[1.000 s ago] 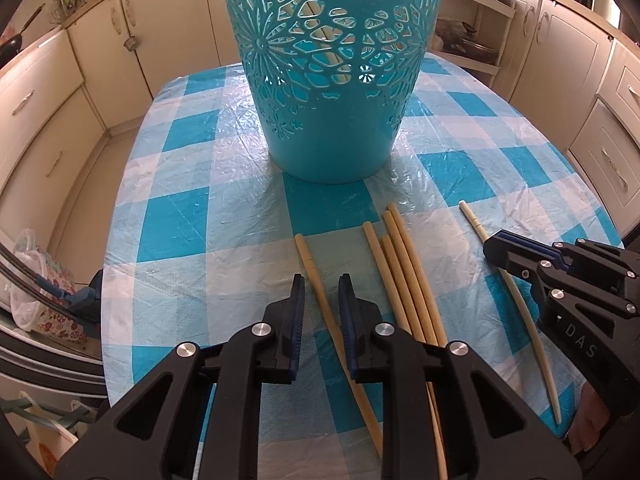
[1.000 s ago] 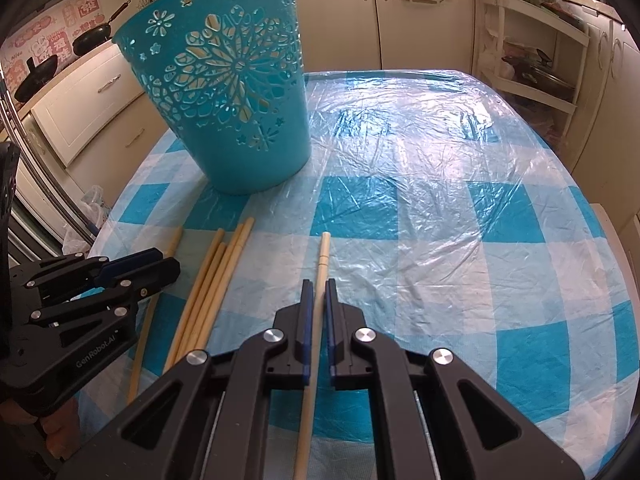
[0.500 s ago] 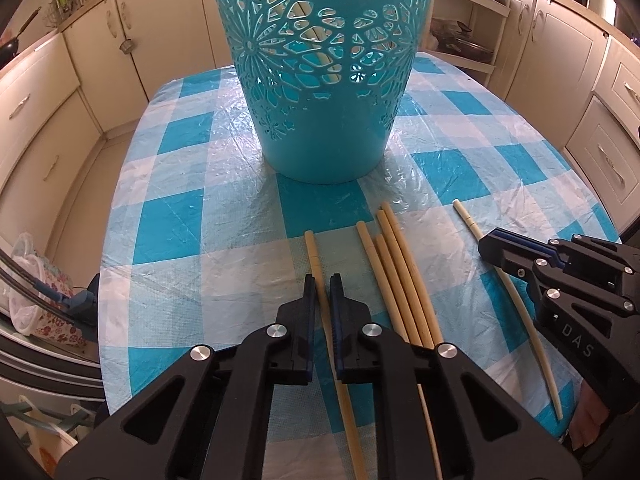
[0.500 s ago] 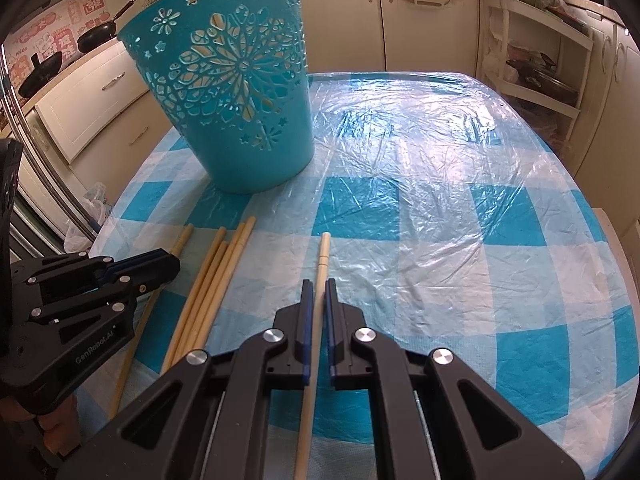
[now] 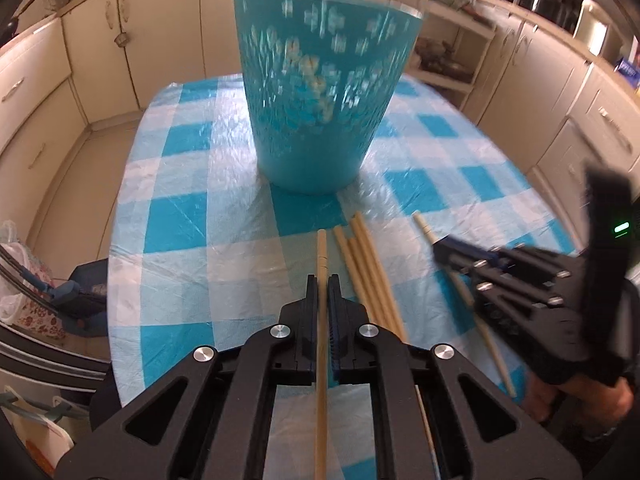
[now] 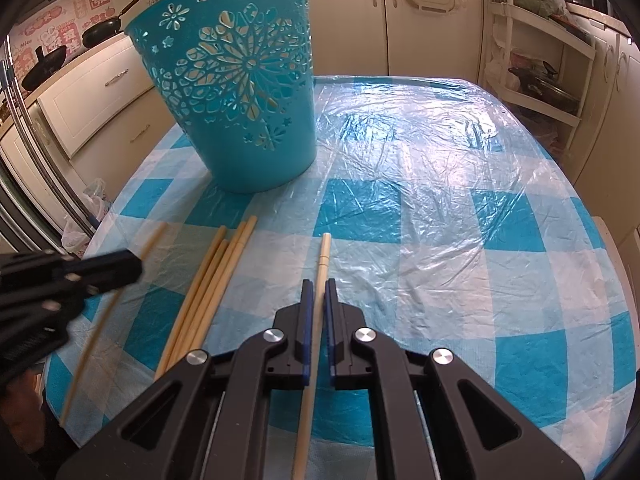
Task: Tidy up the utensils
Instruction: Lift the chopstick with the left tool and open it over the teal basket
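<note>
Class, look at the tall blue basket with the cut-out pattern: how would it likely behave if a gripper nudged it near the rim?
The basket is tall with a base narrower than its rim, so it would probably tip. Its pierced plastic wall suggests it is light. On the glossy plastic table cover it might slide instead.

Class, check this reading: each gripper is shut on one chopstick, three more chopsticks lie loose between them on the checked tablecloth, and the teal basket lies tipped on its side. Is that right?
One detail is wrong. The teal basket stands upright on the tablecloth, as the right wrist view shows. The rest holds: the left gripper and right gripper are each shut on one chopstick, with three loose chopsticks between them.
</note>
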